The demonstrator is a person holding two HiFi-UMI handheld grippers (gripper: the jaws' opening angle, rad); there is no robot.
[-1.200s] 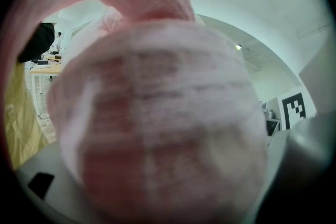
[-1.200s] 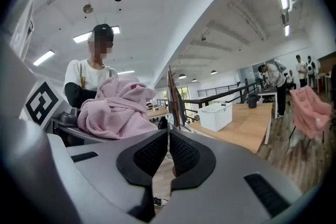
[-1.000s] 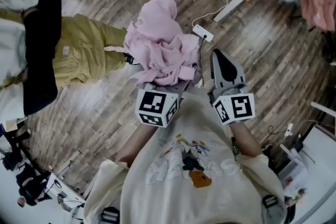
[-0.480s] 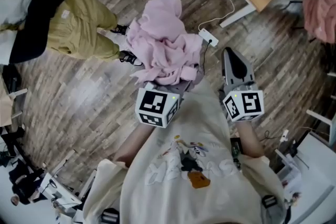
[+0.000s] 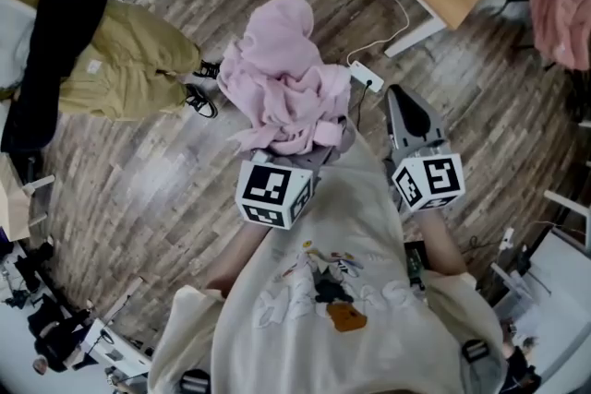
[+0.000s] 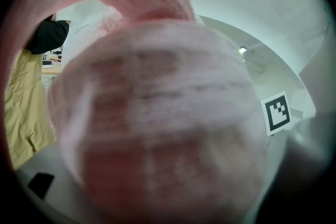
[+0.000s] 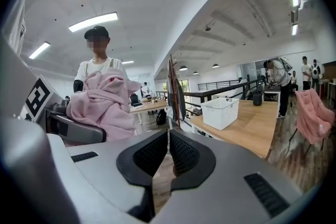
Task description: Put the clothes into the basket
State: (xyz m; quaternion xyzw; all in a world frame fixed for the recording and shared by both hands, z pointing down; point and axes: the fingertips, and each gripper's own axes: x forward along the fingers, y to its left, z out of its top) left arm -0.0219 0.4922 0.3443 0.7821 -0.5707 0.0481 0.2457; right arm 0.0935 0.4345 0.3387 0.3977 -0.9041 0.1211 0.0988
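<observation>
**Left.** A bystander in khaki trousers stands on the wooden floor, near the carrying path.

**Centre-left.** The left gripper carries the pink garment, the task's thing, held aloft in a loose heap. In the left gripper view the cloth fills the frame and hides the jaws. They appear clamped on a fold, with most of the bundle merely resting on top.

**Centre.** A power strip and its cable lie on the floor, below and just beside the bundle.

**Centre-right.** The right gripper has its jaws closed together on nothing.

**Right.** A white basket stands on the wooden counter, well apart from the garment.

**Risks, as judged.**
- The unclamped folds may slide off during the carry, since only one gripper grasps them.
- A hanging sleeve may catch the basket rim and stay outside.
- The cable could snag a foot.
- Because the left view is blocked, the release must be guided from above.
</observation>
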